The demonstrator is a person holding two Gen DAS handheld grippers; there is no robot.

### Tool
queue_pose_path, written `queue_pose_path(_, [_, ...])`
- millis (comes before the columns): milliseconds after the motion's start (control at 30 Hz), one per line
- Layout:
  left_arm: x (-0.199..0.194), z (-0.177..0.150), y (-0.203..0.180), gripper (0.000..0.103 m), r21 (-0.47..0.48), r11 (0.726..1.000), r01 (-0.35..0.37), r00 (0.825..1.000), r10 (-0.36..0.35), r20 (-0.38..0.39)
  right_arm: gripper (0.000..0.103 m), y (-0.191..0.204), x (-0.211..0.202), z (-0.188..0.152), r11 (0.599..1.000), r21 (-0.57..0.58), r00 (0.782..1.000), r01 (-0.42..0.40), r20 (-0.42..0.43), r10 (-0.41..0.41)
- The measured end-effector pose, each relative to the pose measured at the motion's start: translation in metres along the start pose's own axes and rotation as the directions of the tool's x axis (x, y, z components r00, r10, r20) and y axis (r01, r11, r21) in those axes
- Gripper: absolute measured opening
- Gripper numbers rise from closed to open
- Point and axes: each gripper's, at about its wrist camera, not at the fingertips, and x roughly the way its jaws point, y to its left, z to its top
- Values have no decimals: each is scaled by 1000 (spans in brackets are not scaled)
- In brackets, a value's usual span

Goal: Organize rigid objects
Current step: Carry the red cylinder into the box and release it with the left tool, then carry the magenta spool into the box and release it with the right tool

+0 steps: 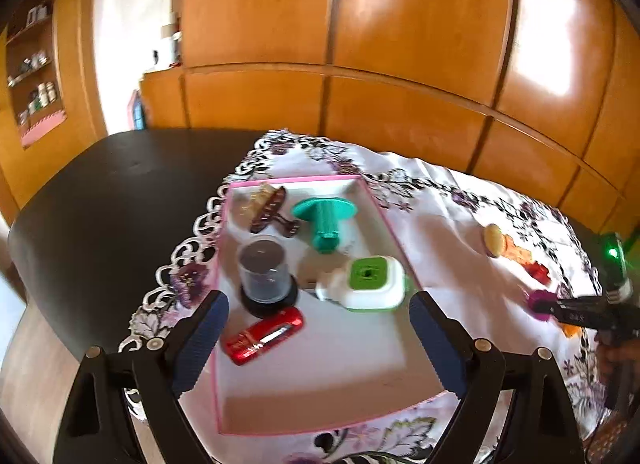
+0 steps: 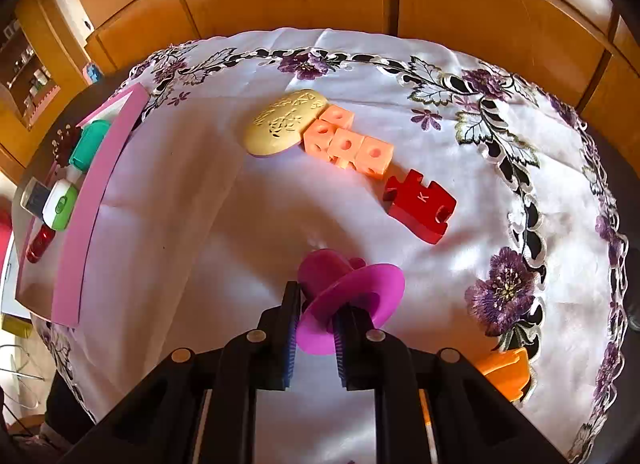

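A pink-rimmed white tray point(image 1: 384, 220) lies on the flowered cloth. In it are a white box with a green top point(image 1: 366, 282), a teal flanged piece point(image 1: 324, 224), a grey cup on a black base point(image 1: 264, 274), a red case point(image 1: 264, 334) and a brown hair clip point(image 1: 268, 210). My left gripper point(image 1: 319, 304) stands open over the tray's near half, its pads touching nothing. My right gripper point(image 2: 318, 314) is shut on a magenta flanged piece point(image 2: 360, 288), just above the cloth. In the left wrist view, the right gripper point(image 1: 560, 306) appears with the magenta piece point(image 1: 538, 302).
On the cloth beyond the right gripper lie a cream oval case point(image 2: 286, 122), a row of peach cubes point(image 2: 346, 140) and a red puzzle block point(image 2: 420, 206). An orange piece point(image 2: 504, 368) sits at the right. The tray point(image 2: 100, 192) is far left. Wooden cabinets stand behind the table.
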Motion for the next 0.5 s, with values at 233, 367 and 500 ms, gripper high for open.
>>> queue_pose_path(233, [2,-9,-19,92,40,999,29,999,-28,-29,14,2,-2,0,1000,-11,1000,11,5,-11])
queue_pose_path(367, [3,-11,-21,92,48,998,34,999,-33,-36,13,1,-8,2,1000,9,999,-19,27,19])
queue_pose_path(500, [1,-12,-18,92,46,998,35,999,-34,-34,13,9,-22,3,997,9,995,-76,63,75])
